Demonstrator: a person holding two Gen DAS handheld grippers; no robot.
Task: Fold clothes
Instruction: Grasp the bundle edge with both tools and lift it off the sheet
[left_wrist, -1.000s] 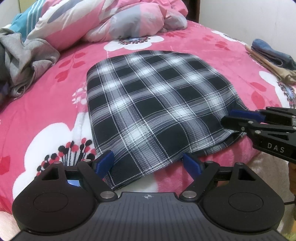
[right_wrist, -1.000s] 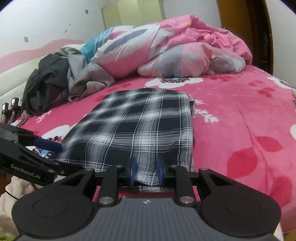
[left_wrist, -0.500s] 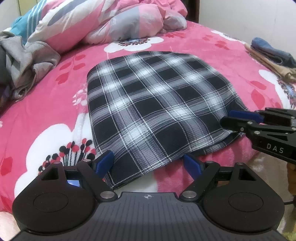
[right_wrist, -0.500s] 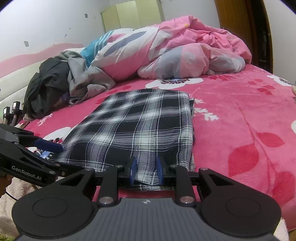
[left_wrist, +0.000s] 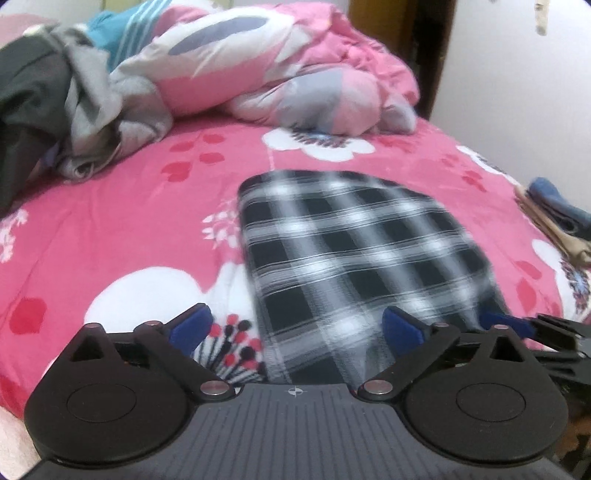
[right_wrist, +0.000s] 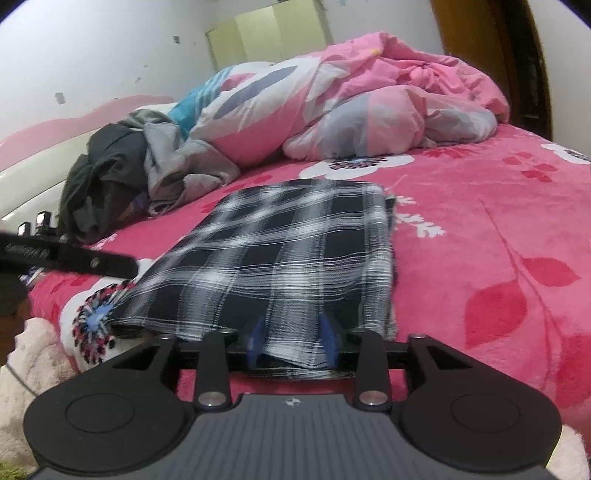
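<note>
A black-and-white checked cloth (left_wrist: 354, 251) lay folded flat on the pink flowered bed (left_wrist: 122, 229), its near hem reaching the bed's front edge. The left tongs (left_wrist: 295, 326) were opening and stood very wide, their blue pads (left_wrist: 190, 325) spread to either side of the cloth's near left corner; the cloth showed between the pads, but neither pad pressed on it. The right tongs (right_wrist: 291, 341) were opening too, at about half their spread, with the cloth's near hem hanging between their blue pads (right_wrist: 328, 341); the pads stood just beside the fabric, no longer pinching it, so far as the view shows. In the left wrist view the right tongs appeared at the cloth's near right corner (left_wrist: 546, 332); in the right wrist view a black arm of the left tongs (right_wrist: 74, 256) reached in just left of the cloth. Beyond the cloth, at the far side of the bed, lay a bunched pink quilt (right_wrist: 369, 110), and to the cloth's far left a heap of grey and dark clothes (right_wrist: 140, 173). To its right, at the bed's edge, sat a small stack of folded clothes (left_wrist: 554, 218).
</note>
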